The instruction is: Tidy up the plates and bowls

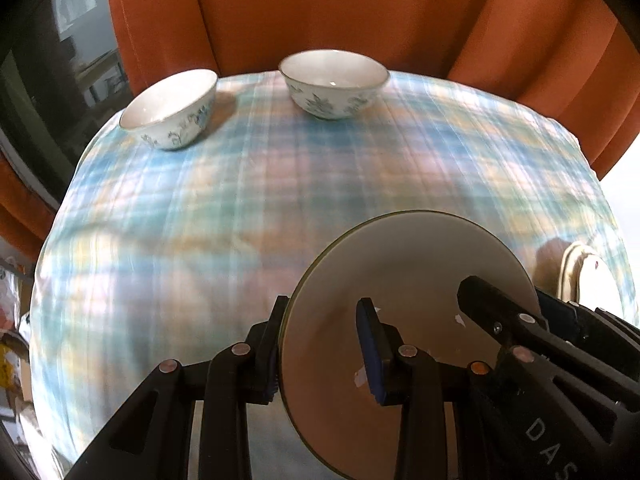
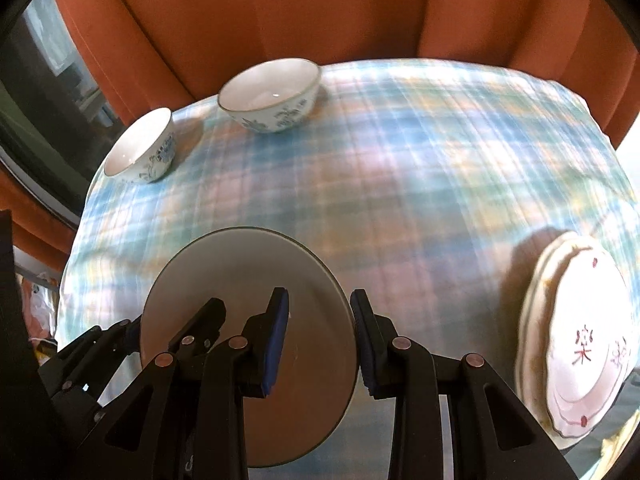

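Note:
A plain cream plate [image 1: 404, 280] is held above the near part of the plaid-covered table. My left gripper [image 1: 322, 344] has its jaws on either side of the plate's left rim and grips it. My right gripper [image 2: 320, 332] straddles the plate's right rim [image 2: 256, 280] the same way; it also shows in the left wrist view [image 1: 504, 316]. Two white bowls with blue flowers stand at the far edge: one at the left [image 1: 172, 108] and one further right [image 1: 334, 82]. A stack of scalloped plates with red marks [image 2: 580, 344] lies at the near right.
The table wears a blue, white and orange plaid cloth [image 1: 280, 184]. An orange upholstered chair back [image 1: 340, 8] rises right behind the far edge. A dark window or cabinet [image 1: 48, 80] stands at the left.

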